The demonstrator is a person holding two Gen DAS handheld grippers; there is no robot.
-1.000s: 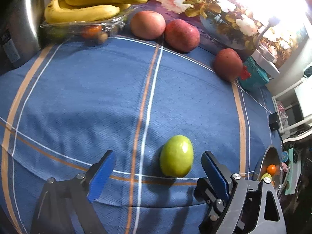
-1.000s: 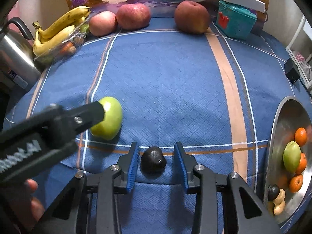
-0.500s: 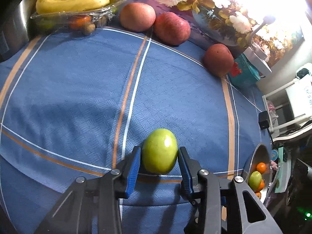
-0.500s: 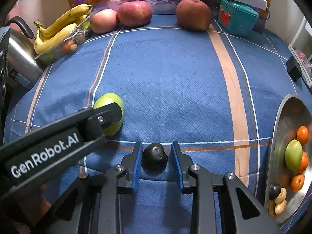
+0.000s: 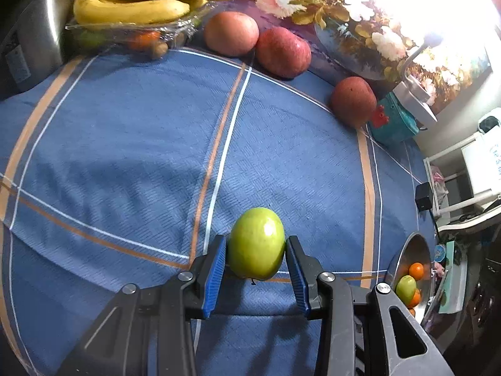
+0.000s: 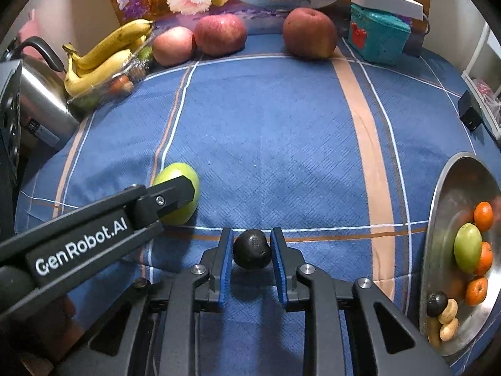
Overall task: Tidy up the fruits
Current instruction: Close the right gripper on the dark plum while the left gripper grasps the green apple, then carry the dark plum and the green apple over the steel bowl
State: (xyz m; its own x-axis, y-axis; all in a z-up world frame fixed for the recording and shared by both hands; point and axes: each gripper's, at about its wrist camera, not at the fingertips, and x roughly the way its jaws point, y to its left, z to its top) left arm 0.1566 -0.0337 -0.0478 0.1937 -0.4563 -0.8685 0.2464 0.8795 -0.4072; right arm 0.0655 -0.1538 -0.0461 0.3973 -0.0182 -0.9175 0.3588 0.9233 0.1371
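Fingers of the left gripper (image 5: 255, 252) clamp the smooth green oval fruit (image 5: 256, 243) at its widest girth; right gripper (image 6: 252, 249) fingers clamp the small dark wrinkled fruit (image 6: 252, 249). Both fruits sit near on the blue-clothed surface (image 6: 266, 144), presumably bound for the steel bowl (image 6: 451, 194) at right.

We see a smooth green apple (image 5: 256, 247) lying on the blue plaid cloth near the front, pressed on both sides by the blue pads of the left claw (image 5: 255, 261). Just to its right, a small dark, wrinkled avocado (image 6: 252, 249) sits between the pads of the right claw (image 6: 252, 258). At the far right, a metal bowl (image 6: 438, 206) holds oranges, another green fruit and small pale pieces.
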